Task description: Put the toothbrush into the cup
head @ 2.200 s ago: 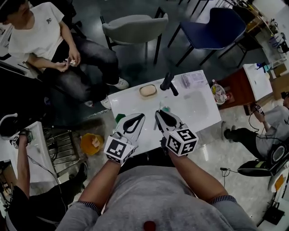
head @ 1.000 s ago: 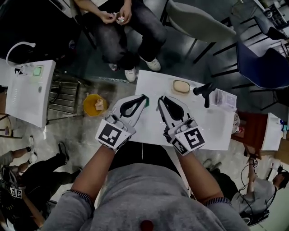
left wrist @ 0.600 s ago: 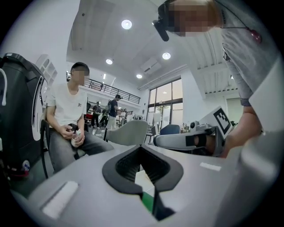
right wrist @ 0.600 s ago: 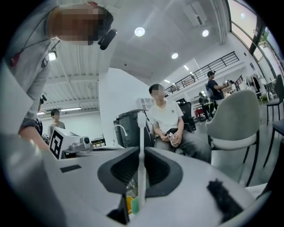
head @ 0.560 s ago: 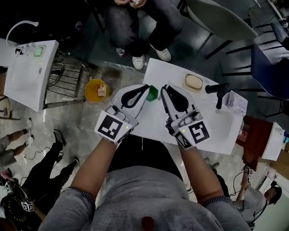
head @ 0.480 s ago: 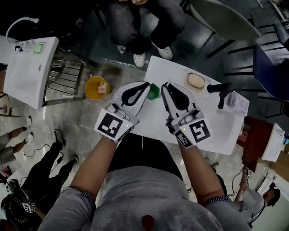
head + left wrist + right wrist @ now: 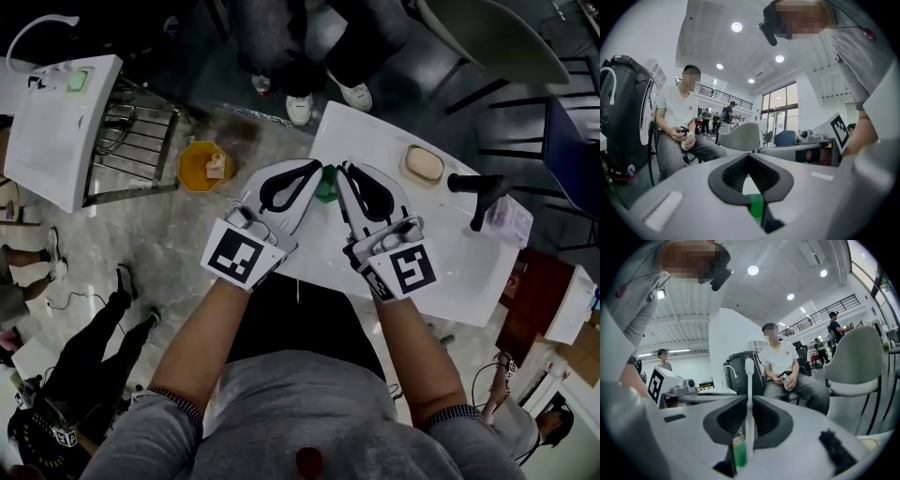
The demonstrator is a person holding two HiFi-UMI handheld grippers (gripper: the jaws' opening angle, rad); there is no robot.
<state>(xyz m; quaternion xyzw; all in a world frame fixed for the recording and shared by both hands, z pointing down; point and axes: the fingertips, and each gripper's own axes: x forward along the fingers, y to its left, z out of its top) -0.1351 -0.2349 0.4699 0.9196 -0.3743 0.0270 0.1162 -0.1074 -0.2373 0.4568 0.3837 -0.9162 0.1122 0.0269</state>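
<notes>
- Progress, as I judge it, is about halfway: you have the toothbrush (image 7: 749,394) in hand, but it is not yet resting in the cup (image 7: 325,187).
- Your right tool (image 7: 343,172) has its jaws closed on the white stem. The brush stands upright with the bristle end above the jaws.
- The cup, the green one, stands on the counter (image 7: 459,234) right under the tips of both tools, and they hide much of it in the head view.
- Your left tool (image 7: 317,169) is drawn in to a narrow slit with a strip of the cup's green in it. I read that as a pinch on the cup's wall to steady it, though the head view does not show the contact clearly.
- The brush's lower end is hidden behind the right jaws, just beside the cup, so I cannot tell whether it has passed the rim.
- What looks left for you to do is 3 things: bring that end over the cup's mouth, lower it, and let go.
- Compared with 0.5 s ago, the 2 tool tips have closed in over the cup, and less green shows between them.
- At 2.2 s ago the cup showed only as a green edge at the outer side of your left tool, and nothing was at that tool's tips.
</notes>
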